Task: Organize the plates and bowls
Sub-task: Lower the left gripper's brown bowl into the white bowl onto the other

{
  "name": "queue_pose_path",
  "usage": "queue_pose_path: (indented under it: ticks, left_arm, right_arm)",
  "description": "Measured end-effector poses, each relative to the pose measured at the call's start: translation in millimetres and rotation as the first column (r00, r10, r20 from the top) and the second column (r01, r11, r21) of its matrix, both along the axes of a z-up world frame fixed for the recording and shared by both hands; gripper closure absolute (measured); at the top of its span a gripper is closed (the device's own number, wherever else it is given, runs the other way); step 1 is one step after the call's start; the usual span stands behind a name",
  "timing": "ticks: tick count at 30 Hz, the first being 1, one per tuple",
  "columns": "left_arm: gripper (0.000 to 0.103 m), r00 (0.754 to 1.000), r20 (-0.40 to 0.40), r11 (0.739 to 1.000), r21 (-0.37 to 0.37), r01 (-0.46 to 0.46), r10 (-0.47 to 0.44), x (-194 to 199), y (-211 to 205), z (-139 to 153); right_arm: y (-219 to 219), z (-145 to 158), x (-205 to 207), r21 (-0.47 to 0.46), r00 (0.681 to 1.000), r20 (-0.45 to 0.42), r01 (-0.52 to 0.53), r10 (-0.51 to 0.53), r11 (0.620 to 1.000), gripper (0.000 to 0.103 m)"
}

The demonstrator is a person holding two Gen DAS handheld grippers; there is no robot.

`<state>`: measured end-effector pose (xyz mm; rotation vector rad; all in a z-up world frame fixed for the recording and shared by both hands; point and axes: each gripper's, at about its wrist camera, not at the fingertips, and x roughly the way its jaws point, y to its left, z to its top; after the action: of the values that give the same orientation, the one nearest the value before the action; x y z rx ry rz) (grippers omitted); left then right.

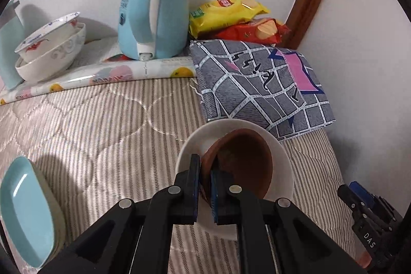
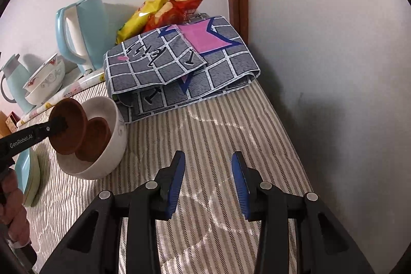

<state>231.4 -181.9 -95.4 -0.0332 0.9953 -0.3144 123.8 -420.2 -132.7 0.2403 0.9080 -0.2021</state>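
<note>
Left gripper (image 1: 204, 172) is clamped tight on the rim of a small brown saucer-shaped dish (image 1: 244, 161), its blue-padded fingers (image 1: 195, 179) pinching the near edge and holding the dish tilted over a white round bowl (image 1: 282, 158). Over in the right wrist view the same grip shows from the side: the black arm reads "GenRobot.AI" in white, and that held brown dish (image 2: 74, 125) leans against a second brown dish (image 2: 96, 139) already lying inside the white bowl (image 2: 115, 145). That second dish is not visible from the left wrist camera.

Right gripper (image 2: 208, 184) hangs over the striped quilted surface (image 2: 218, 132) with its jaws partly apart and nothing between them, well apart from the bowl, which sits off to its left. From the left wrist view this gripper (image 1: 359, 199) peeks in at the lower right, with "DAS" printed on its body.

A pale blue rectangular plate (image 1: 25, 209), stacked on a cream one, lies at the left edge of the striped surface. Two white patterned bowls (image 1: 51, 48), nested and tipped, rest at the back on a fruit-print mat (image 1: 102, 75) beside a light blue electric kettle (image 1: 154, 7); its label is too small to read. A yellow snack bag (image 1: 226, 12) sits atop a red snack bag (image 1: 254, 31), writing illegible. In front lies a folded grey grid-pattern cloth (image 1: 257, 86) with a pink patch and black script. A person's hand (image 2: 12, 209) grips the left tool's handle, seen only in the right view.
</note>
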Motion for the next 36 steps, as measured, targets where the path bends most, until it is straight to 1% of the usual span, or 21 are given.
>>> queue_pose_path:
  ticks: [5, 8, 12, 17, 21, 25, 28, 31, 36]
  left_arm:
    - [0.095, 1.000, -0.021, 1.000, 0.006, 0.014, -0.014, 3.3, -8.3, -8.7]
    - [0.095, 0.999, -0.048, 1.000, -0.009, 0.016, -0.016, 6.7, -10.8, -15.9]
    - [0.095, 0.998, -0.062, 1.000, -0.019, 0.013, -0.014, 10.1, -10.6, -21.1]
    - [0.095, 0.998, -0.065, 0.999, -0.030, 0.023, -0.025, 11.0, -10.9, -20.8]
    - [0.094, 0.996, -0.084, 0.999, -0.047, 0.024, -0.028, 12.9, -8.6, -20.7]
    - [0.090, 0.995, -0.087, 0.998, -0.043, 0.038, -0.042, 10.6, -7.4, -19.5]
    - [0.085, 0.995, -0.078, 0.997, -0.053, 0.051, -0.055, 7.3, -5.2, -15.1]
    - [0.080, 0.997, -0.056, 0.998, -0.042, 0.048, -0.050, 3.7, -2.2, -8.1]
    - [0.080, 0.999, -0.028, 0.999, -0.026, 0.041, -0.041, 0.6, 5.6, 2.5]
  right_arm:
    - [-5.2, -3.5, 1.8, 0.005, 1.000, -0.005, 0.012, -0.012, 1.000, 0.065]
    - [-5.6, -5.6, 2.5, 0.002, 1.000, -0.010, 0.012, -0.012, 1.000, 0.065]
    - [-4.7, -8.9, 3.0, 0.005, 1.000, -0.020, 0.009, -0.009, 1.000, 0.065]
    - [-3.9, -12.6, 5.6, 0.007, 0.999, -0.031, 0.010, -0.010, 1.000, 0.065]
    - [0.0, -12.5, 7.3, 0.010, 0.999, -0.034, 0.003, -0.003, 1.000, 0.065]
    - [6.6, -11.1, 8.7, 0.004, 0.999, -0.037, -0.010, 0.010, 1.000, 0.065]
    - [10.5, -9.6, 10.1, 0.005, 0.999, -0.039, -0.020, 0.020, 1.000, 0.065]
    - [16.0, -6.8, 12.4, 0.002, 0.999, -0.037, -0.032, 0.032, 0.999, 0.065]
    - [28.7, 0.9, 15.9, -0.003, 0.998, -0.022, -0.058, 0.058, 0.998, 0.065]
